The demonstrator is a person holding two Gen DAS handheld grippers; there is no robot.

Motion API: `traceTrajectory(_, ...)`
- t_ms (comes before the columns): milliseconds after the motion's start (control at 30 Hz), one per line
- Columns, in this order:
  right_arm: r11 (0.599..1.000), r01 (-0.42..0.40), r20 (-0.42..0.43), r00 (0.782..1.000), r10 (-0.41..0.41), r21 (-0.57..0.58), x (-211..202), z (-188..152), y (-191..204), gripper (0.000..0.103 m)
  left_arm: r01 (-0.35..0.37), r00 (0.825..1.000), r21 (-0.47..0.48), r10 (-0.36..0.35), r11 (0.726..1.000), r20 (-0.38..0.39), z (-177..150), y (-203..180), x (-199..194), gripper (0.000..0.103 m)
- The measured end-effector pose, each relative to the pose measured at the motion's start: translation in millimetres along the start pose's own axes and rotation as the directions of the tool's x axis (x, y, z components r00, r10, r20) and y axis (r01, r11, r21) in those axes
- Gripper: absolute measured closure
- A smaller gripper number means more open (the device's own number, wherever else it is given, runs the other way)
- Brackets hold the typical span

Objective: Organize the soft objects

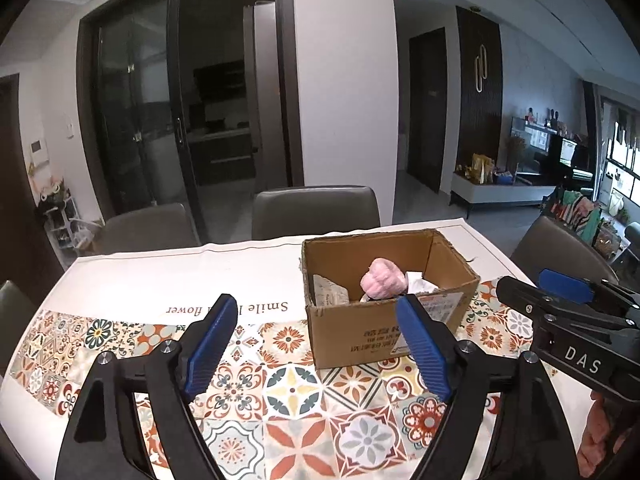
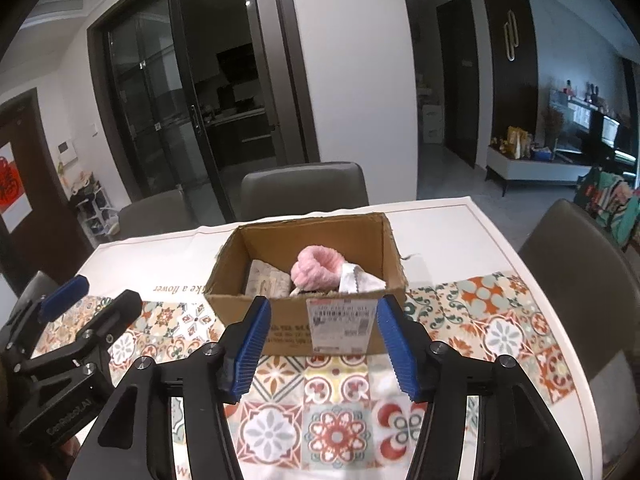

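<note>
The worktop (image 2: 460, 240) carries a cardboard box (image 2: 296, 320) straight ahead of both tools. Inside lies a pink plush toy (image 2: 316, 270). The right tool (image 2: 320, 344) faces it squarely; the left tool (image 1: 316, 344) sits off to one side. Both are spread, holding nothing.

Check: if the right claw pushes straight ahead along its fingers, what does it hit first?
Likely the near wall of the cardboard box, at the shipping label. The right claw is open and empty; depth to the box is unclear.

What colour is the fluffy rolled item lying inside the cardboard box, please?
Pale pink; the fluffy rolled item shows best in the right wrist view.
</note>
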State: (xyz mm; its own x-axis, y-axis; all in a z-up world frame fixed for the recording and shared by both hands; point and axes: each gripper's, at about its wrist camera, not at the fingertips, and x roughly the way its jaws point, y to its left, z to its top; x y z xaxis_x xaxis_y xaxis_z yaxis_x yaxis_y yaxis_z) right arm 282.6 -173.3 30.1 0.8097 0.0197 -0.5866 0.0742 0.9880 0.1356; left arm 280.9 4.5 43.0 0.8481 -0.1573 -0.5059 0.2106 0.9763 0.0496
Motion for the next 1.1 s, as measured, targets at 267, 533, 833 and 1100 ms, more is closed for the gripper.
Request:
traceTrajectory(267,0.998,0.056,0.048,0.997,-0.056,0.007,-40,-21,8,0.038,0.001,1.0,0.006,-0.001,1.0,0.029,-11,2,-37,0.016)
traceTrajectory(533,0.998,0.055,0.081,0.995,-0.054,-0.009,-76,-34,6,0.038,-0.019,0.999,-0.032,0.021,0.999,0.048,-25,-9,-77,0.015)
traceTrajectory(833,0.999,0.043,0.111,0.993,-0.039,-0.031,-122,-55,-12,0.033,-0.065,0.993,-0.061,0.07,0.996,0.093,-45,-32,-128,0.014)
traceTrajectory(1100,0.999,0.021,0.109,0.994,-0.017,-0.035,-156,-76,-22,0.033,-0.086,0.989,-0.07,0.093,0.994,0.119,-65,-48,-169,0.011)
